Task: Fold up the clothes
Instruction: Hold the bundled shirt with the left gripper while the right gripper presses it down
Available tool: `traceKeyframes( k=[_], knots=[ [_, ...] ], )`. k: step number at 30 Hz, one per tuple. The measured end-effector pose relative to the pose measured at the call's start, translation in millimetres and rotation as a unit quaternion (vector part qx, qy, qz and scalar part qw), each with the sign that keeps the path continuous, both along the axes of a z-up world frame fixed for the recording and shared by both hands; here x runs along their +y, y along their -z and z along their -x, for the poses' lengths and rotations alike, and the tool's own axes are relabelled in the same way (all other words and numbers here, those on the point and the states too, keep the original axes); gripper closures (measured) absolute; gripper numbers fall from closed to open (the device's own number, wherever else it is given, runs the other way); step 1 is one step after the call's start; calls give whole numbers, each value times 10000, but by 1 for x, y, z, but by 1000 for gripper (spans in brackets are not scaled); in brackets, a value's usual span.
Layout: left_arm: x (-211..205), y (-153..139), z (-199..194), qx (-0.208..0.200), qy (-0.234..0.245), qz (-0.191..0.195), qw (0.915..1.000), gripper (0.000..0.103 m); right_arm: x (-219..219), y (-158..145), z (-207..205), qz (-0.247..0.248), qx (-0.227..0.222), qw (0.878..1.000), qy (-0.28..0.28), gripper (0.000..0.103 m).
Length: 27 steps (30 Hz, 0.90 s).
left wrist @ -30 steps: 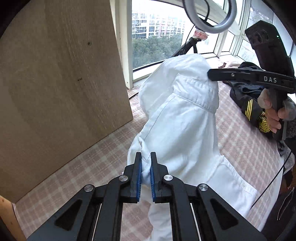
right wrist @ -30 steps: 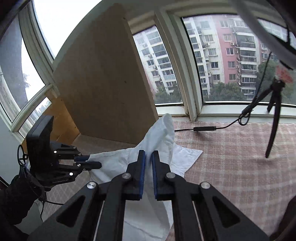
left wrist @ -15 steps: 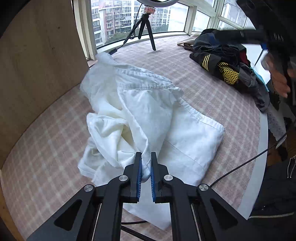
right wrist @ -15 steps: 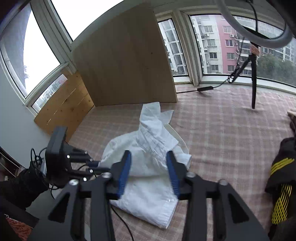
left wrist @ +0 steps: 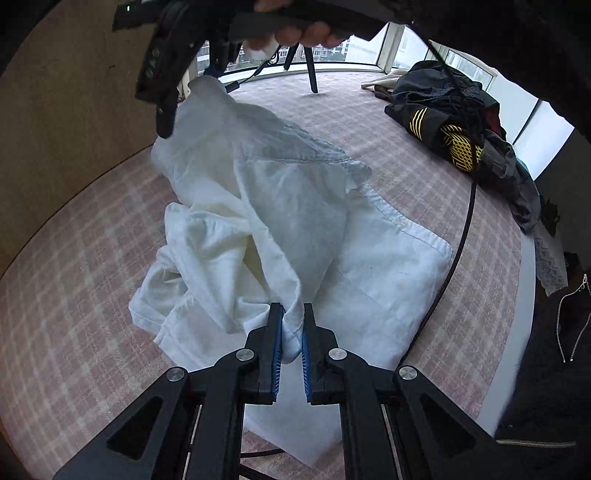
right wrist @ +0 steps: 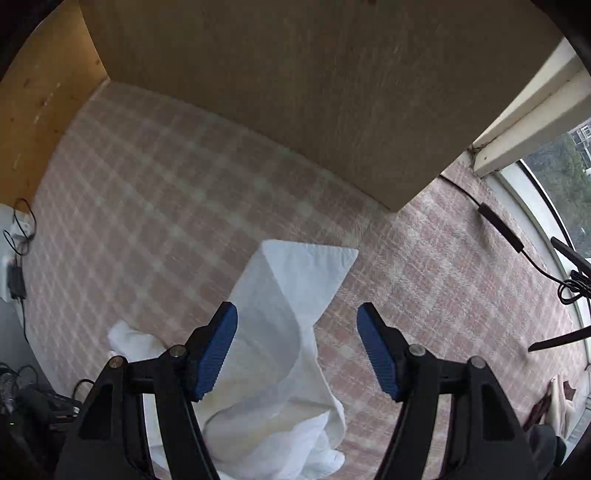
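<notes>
Surface: a big flat top with a pink and white checked cloth [left wrist: 424, 177] carries all the things.
White shirt: a crumpled white cotton shirt [left wrist: 280, 206] lies in a heap near the middle of the checked cloth, closer to the near edge. One flat part reaches toward the near edge, and one end points to the far edge by the wooden board.
Left gripper: the black left gripper with blue pads [left wrist: 291, 347] is pressed nearly together. It pinches a fold of the white shirt, and the fold is lifted a little off the cloth.
Right gripper: the black right gripper with blue pads [right wrist: 297, 350] points down over the far end of the shirt. Its jaws are spread wide and are opening. The white cloth [right wrist: 280, 332] shows under the gap, but the pads do not press on it.
Right hand: in the left wrist view, fingers [left wrist: 306, 35] at the top hold the handle of the other tool above the shirt.
Wooden board: a tall light brown wooden board [right wrist: 314, 92] stands at the far left edge, close to the shirt's end.
Dark clothes: a pile of black clothes with yellow stripes [left wrist: 458, 136] sits at the far right corner, well apart from the shirt.
Cable: a thin black cable [left wrist: 461, 229] runs down the right side, just beside the shirt's edge.
Windows: glass windows [left wrist: 369, 48] run along the far edge.
</notes>
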<state>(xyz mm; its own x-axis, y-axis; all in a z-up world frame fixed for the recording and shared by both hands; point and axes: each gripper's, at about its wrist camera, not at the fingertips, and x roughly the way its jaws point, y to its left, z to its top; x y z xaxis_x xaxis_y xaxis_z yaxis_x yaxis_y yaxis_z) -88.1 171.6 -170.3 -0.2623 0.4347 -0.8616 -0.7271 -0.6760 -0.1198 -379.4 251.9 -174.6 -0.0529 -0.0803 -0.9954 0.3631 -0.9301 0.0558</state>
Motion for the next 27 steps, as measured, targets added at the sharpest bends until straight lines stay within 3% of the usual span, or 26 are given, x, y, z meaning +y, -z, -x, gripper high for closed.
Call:
traceKeyframes(
  k=[1,2,3,4,7,10,12,15,18,22,27],
  knots=[
    [-1,0,1,-10,-13,1,10000,95,3,6,-3,78,-85,9999,-18,44],
    [-3,-1,2,-34,-34,-11,10000,95,7,11,-7,167,-158,9997,-26,80],
    [-4,-1,3,-49,-43,-21,10000,95,15,4,-16,368,-86,9993,73,101],
    [-4,-3,4,-35,-36,-15,10000,95,22,-3,-26,566,2,9983,168,101],
    [-8,-13,7,106,-51,85,9999,93,48,-67,-86,1203,925,9876,393,101],
    [-16,-26,12,157,-165,97,9997,85,76,-137,-164,1948,1875,9597,764,101],
    [-27,-40,12,240,-268,34,9993,78,84,-173,-225,1894,2646,9402,1004,101],
    [-46,-61,6,410,-352,1,9985,69,77,-182,-304,1963,2999,9273,1082,101],
    [-63,-75,-3,597,-420,68,9973,67,67,-156,-356,1820,3056,9249,1346,101],
    [-68,-74,-13,574,-238,275,9977,66,67,-105,-380,1401,2706,9373,1695,101],
    [-36,-82,-1,833,140,309,9959,66,82,-94,-388,1433,2717,9288,2071,101]
  ],
)
